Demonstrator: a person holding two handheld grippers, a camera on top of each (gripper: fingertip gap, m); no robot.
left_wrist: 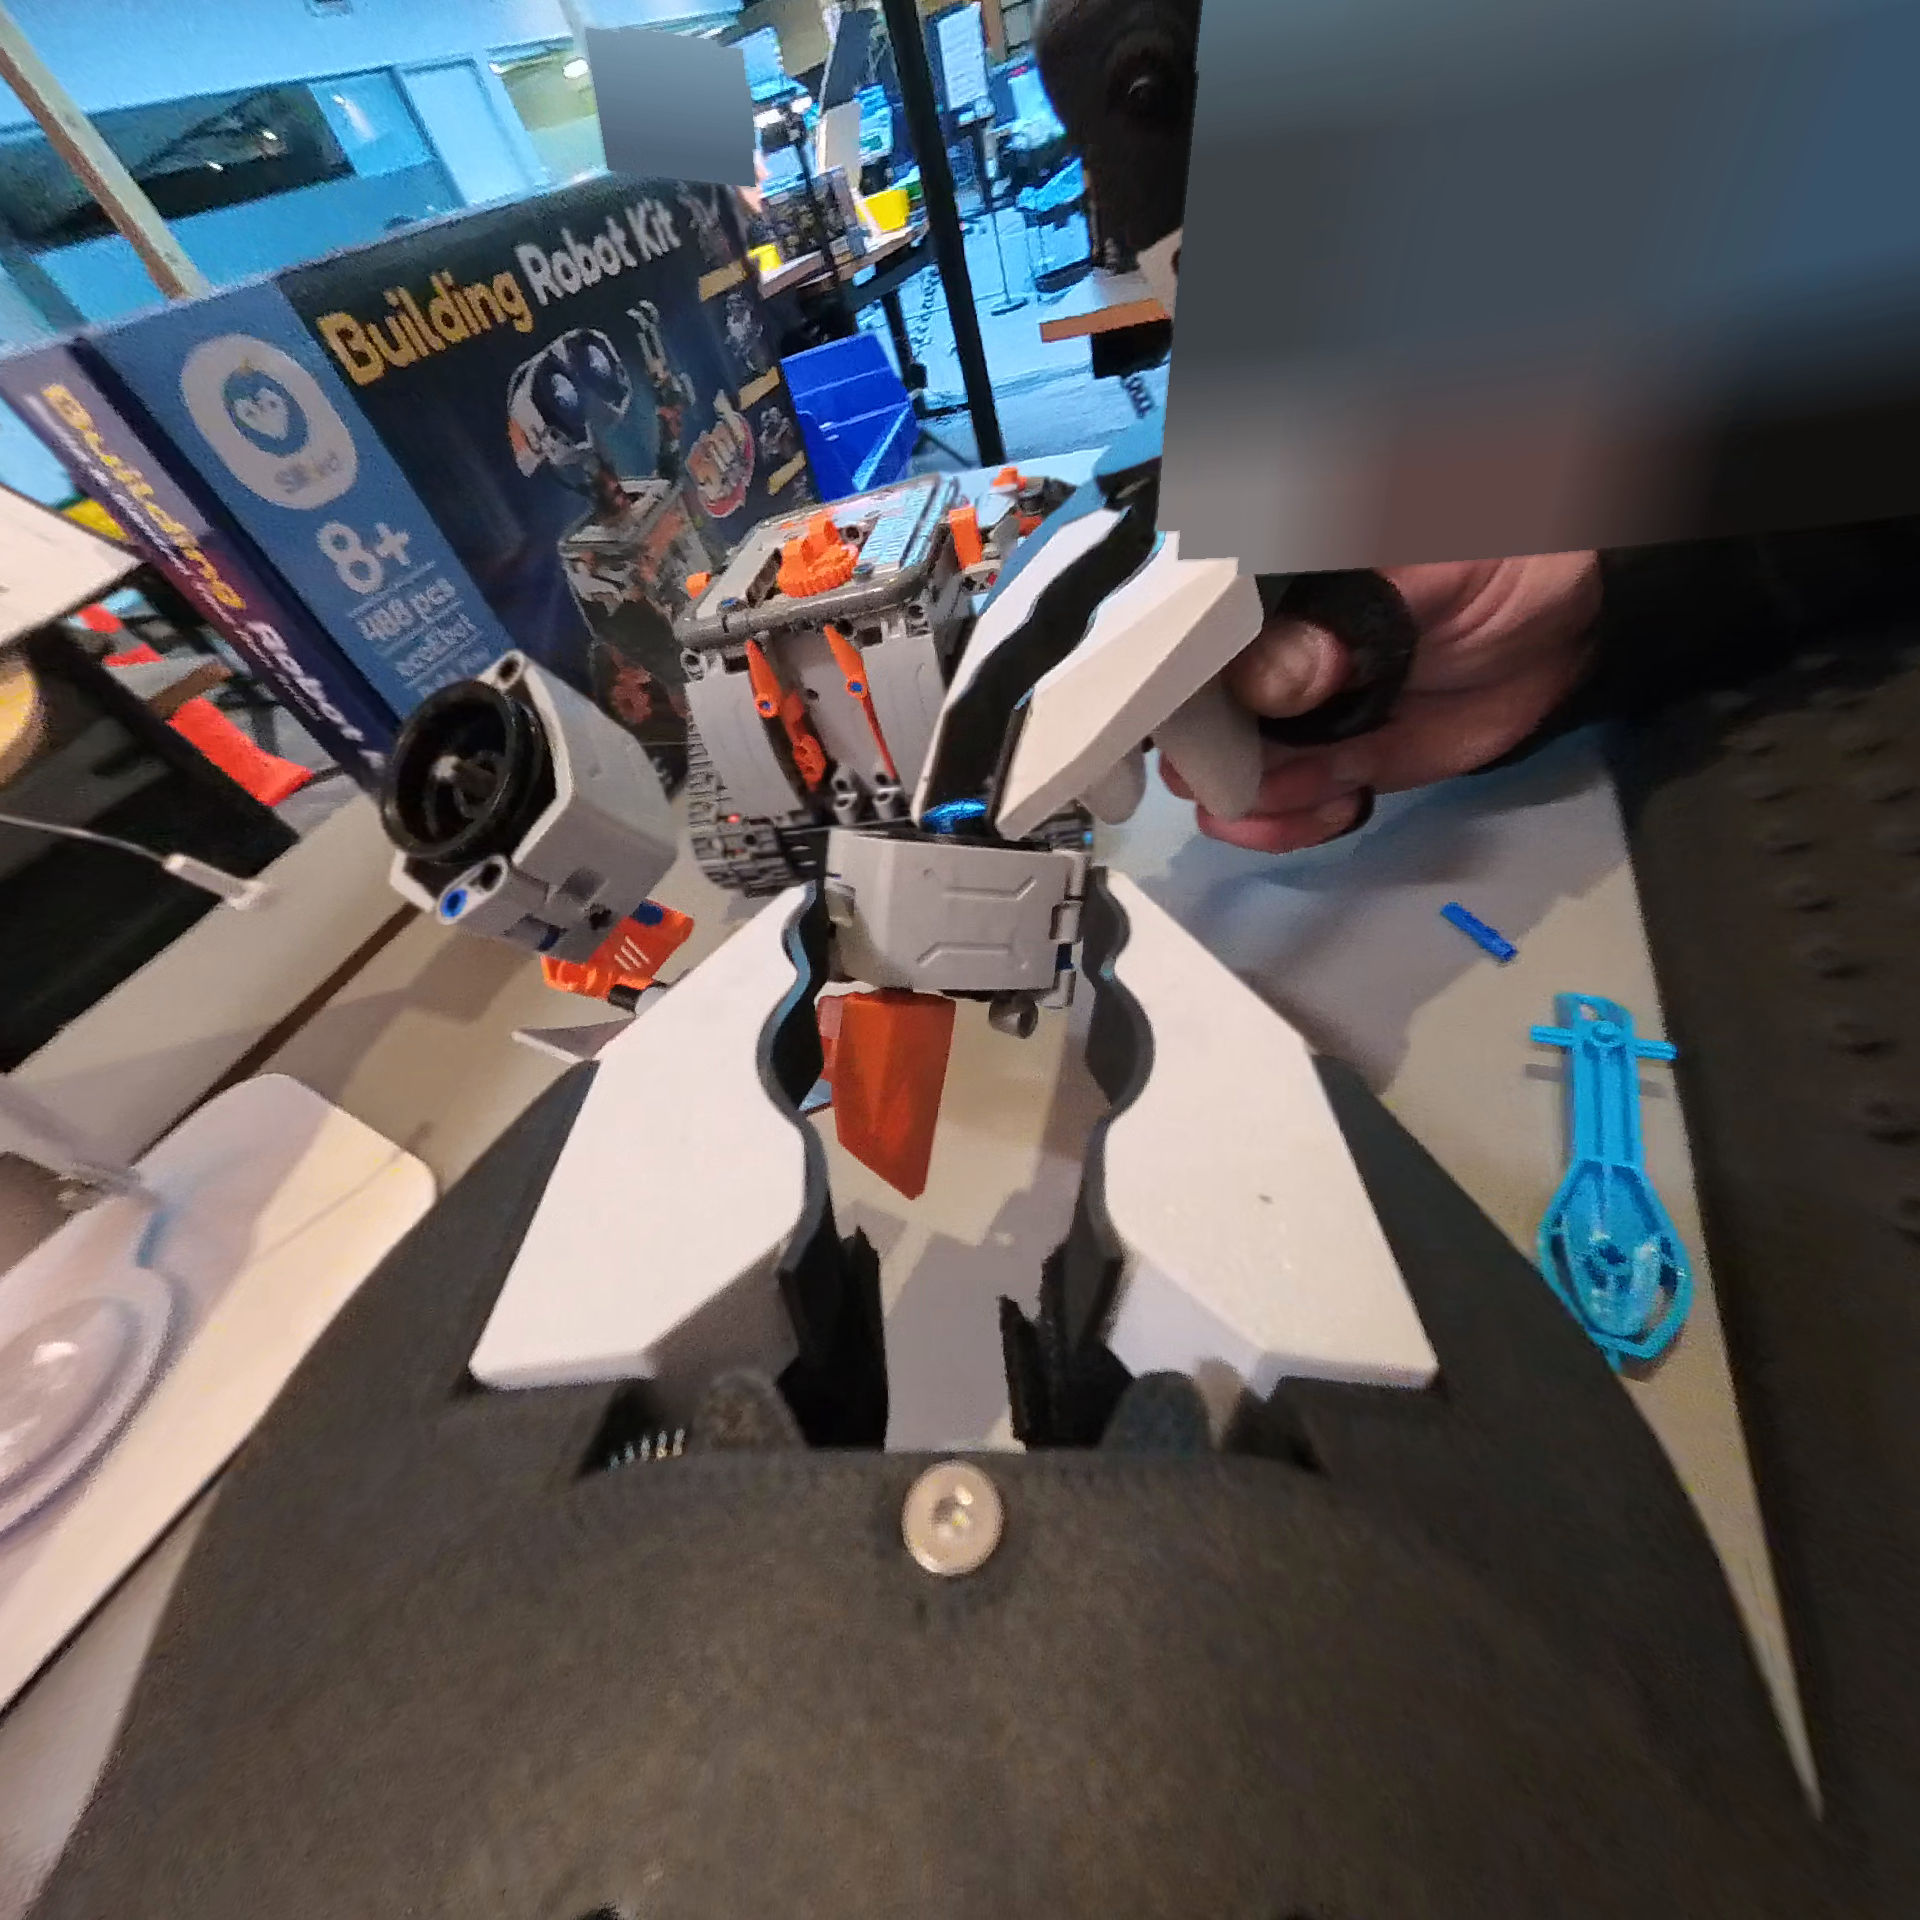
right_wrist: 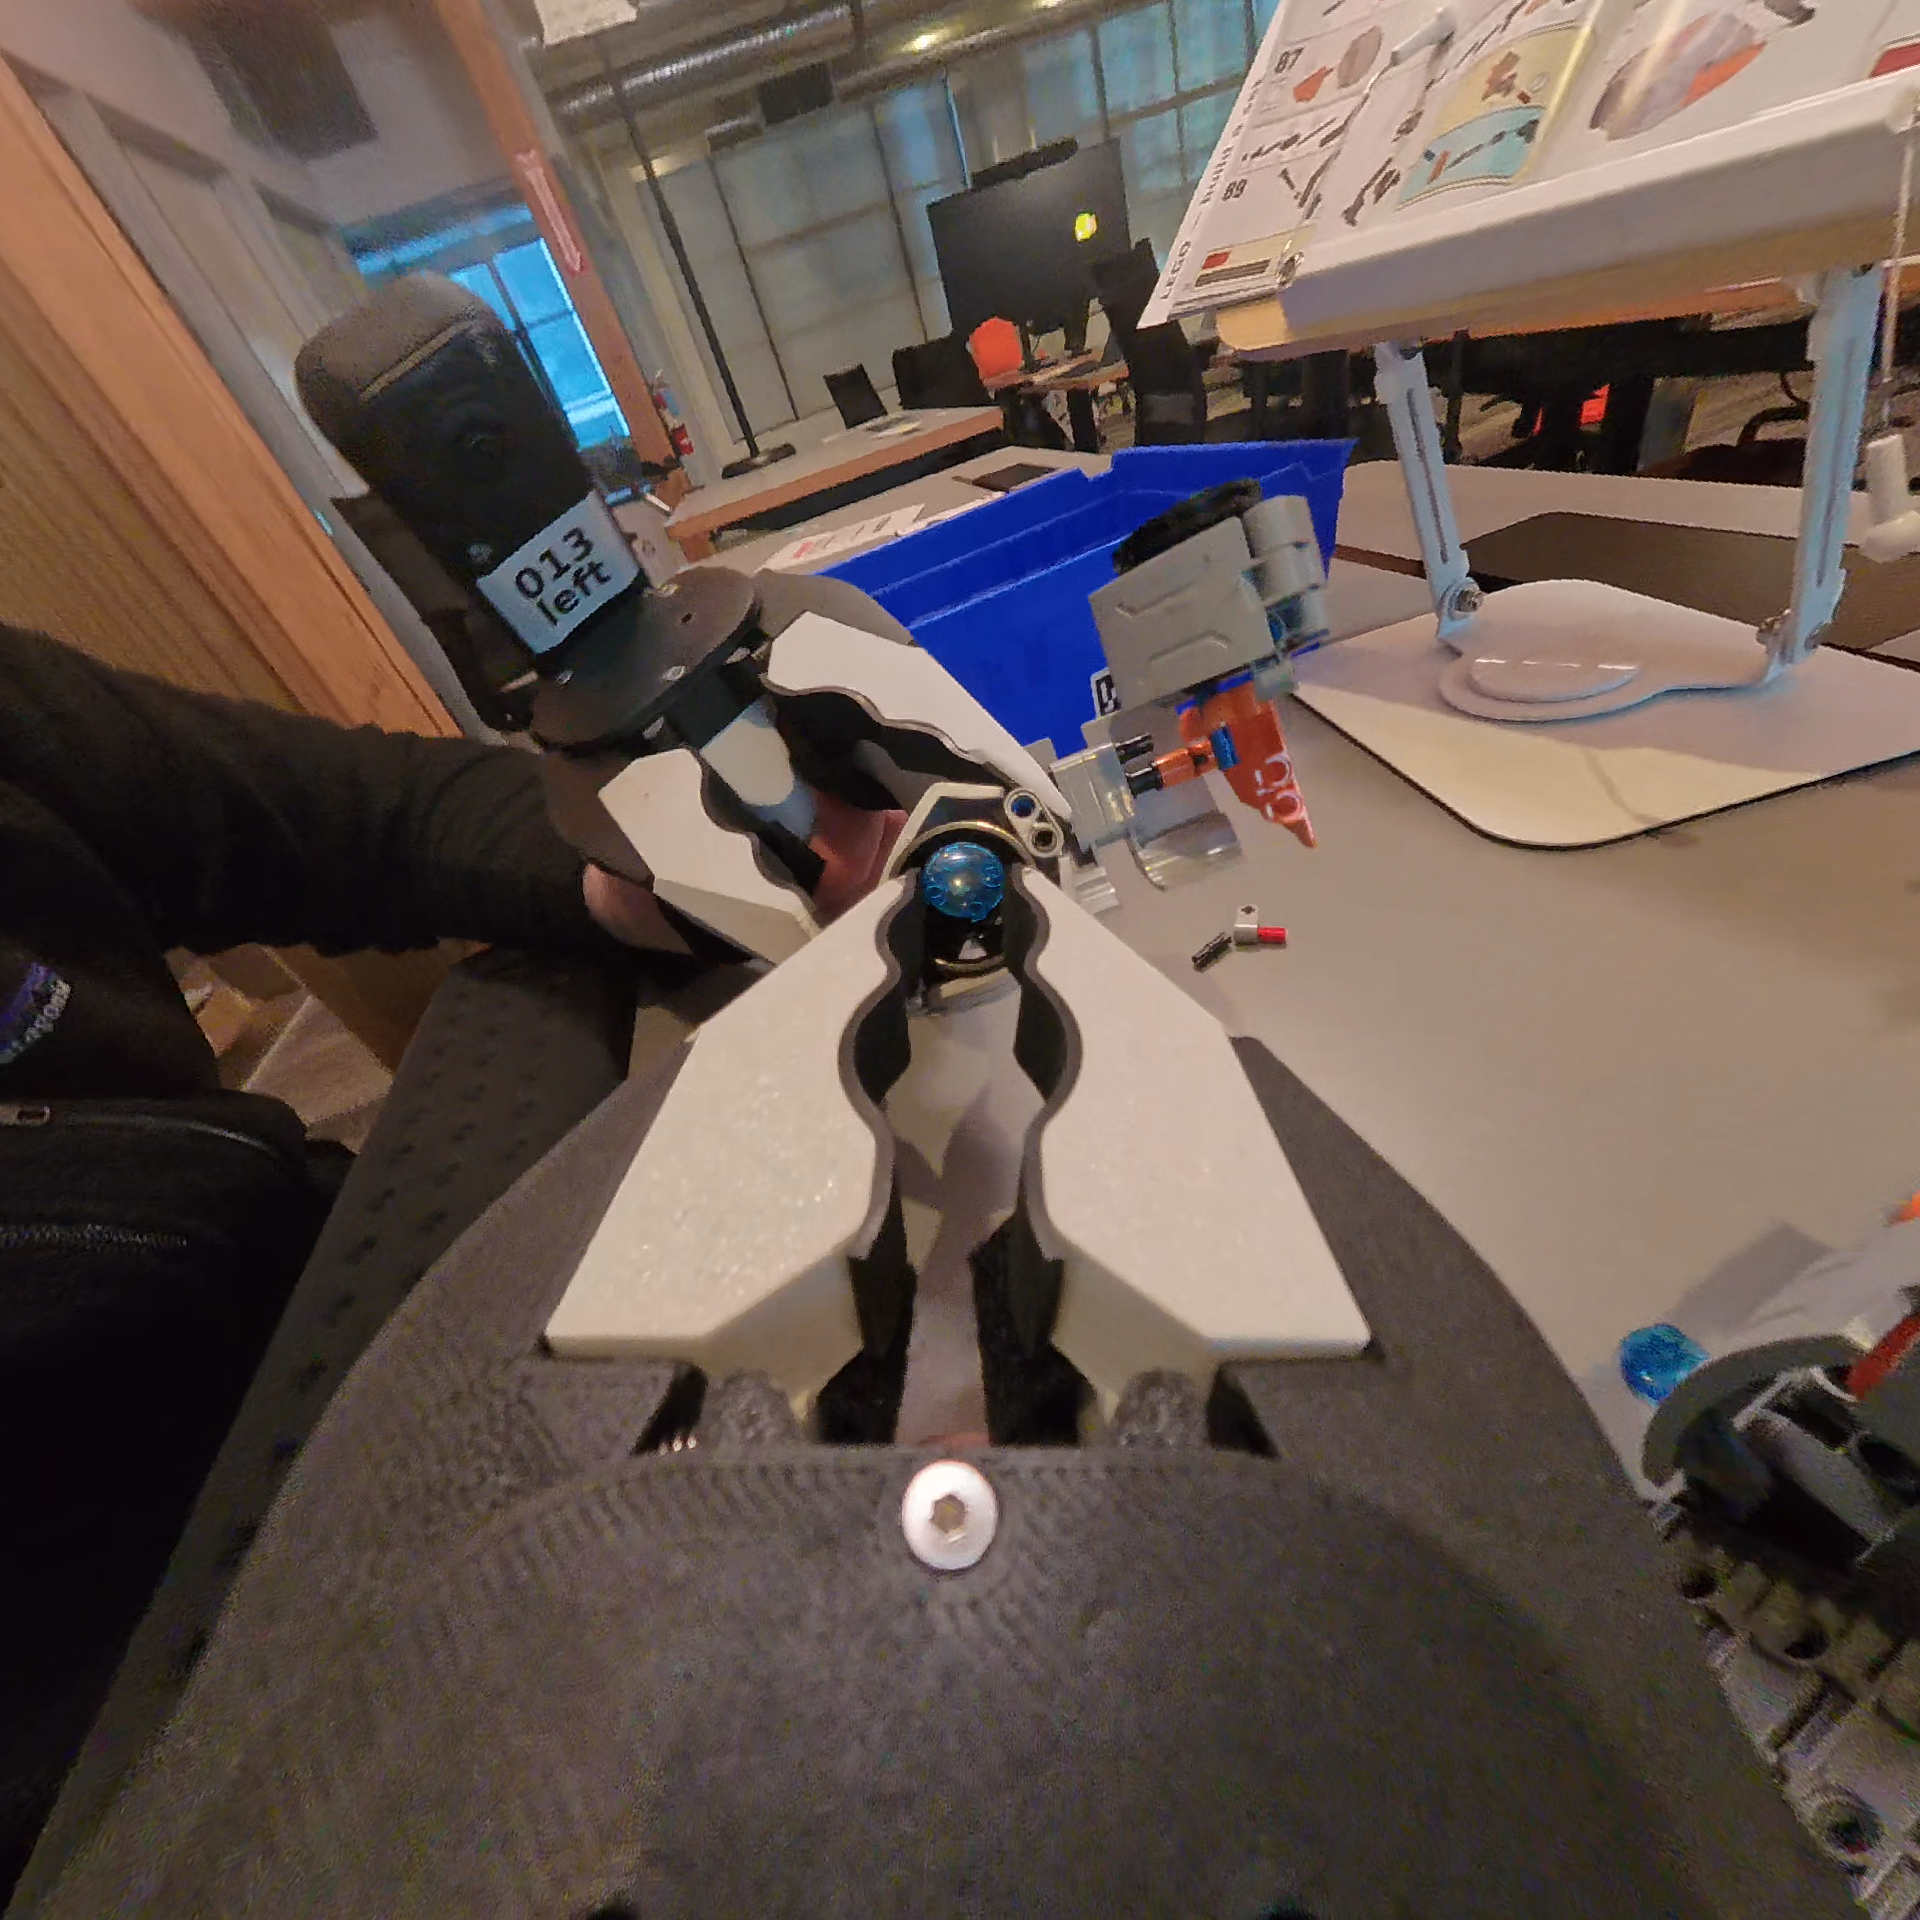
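My left gripper (left_wrist: 956, 925) is shut on a grey brick-built eye block (left_wrist: 951, 920) with an orange wedge (left_wrist: 888, 1081) hanging under it. My right gripper (right_wrist: 961, 906) comes in from the upper right in the left wrist view (left_wrist: 987, 790). It is shut on a blue translucent round piece (right_wrist: 961, 878) and holds it against the top of that block (left_wrist: 951, 816). A second grey eye block with a black ring lens (left_wrist: 520, 800) is joined alongside and sticks out to the left. It also shows in the right wrist view (right_wrist: 1205, 623). The left gripper (right_wrist: 831, 769) shows there, held by a hand.
A tracked grey and orange robot body (left_wrist: 831, 665) stands behind, before the kit box (left_wrist: 468, 416). A blue tool (left_wrist: 1610, 1174) and a blue pin (left_wrist: 1475, 930) lie at the right. A blue bin (right_wrist: 1039, 603), a booklet stand (right_wrist: 1558, 135), loose small parts (right_wrist: 1247, 930) and a spare blue stud (right_wrist: 1662, 1361) are on the table. My two grippers' fingertips are within a few centimetres of each other. The spare blue stud (right_wrist: 1662, 1361) is about 15 centimeters from both grippers' fingertips.
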